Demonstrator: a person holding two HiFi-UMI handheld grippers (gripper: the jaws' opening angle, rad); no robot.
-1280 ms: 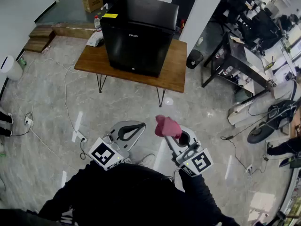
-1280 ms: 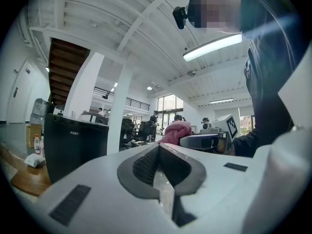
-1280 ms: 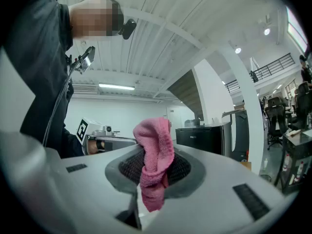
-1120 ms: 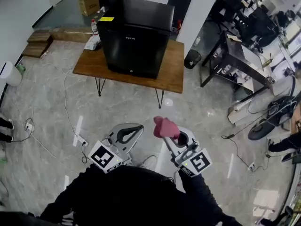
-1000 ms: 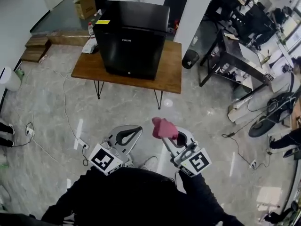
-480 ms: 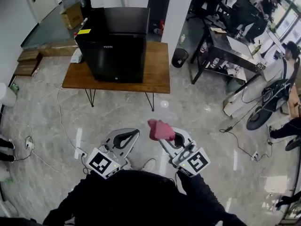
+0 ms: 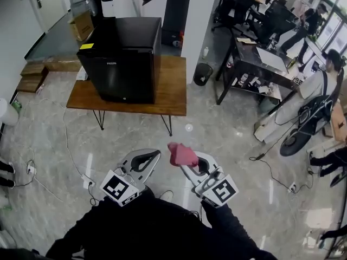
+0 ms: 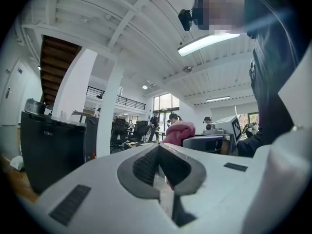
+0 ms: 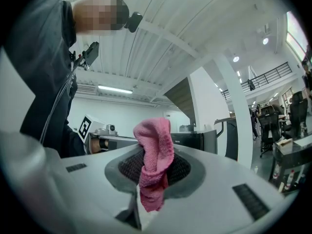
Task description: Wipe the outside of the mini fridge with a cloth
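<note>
Cloth (image 9: 155, 139): pink terry, fuzzy nap, matt. Right gripper (image 9: 156, 162) and left gripper (image 8: 158, 150): smooth matt pale-grey plastic shells. The pads (image 9: 127, 168) are dark, finely ribbed and look rubbery. Mini fridge (image 7: 122, 58): black and smooth, slight sheen on top, front duller. Table (image 7: 172, 93): brown wood top with a satin finish; legs (image 7: 101, 119) thin dark metal. Floor (image 7: 227, 140): grey marbled stone-look tiles, polished, reflecting lights. Cardboard box (image 7: 82, 24): matt brown.

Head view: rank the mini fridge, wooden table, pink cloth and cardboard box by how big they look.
1. mini fridge
2. wooden table, partly hidden under the fridge
3. pink cloth and cardboard box: alike; the cloth is far nearer the camera, so unranked.
</note>
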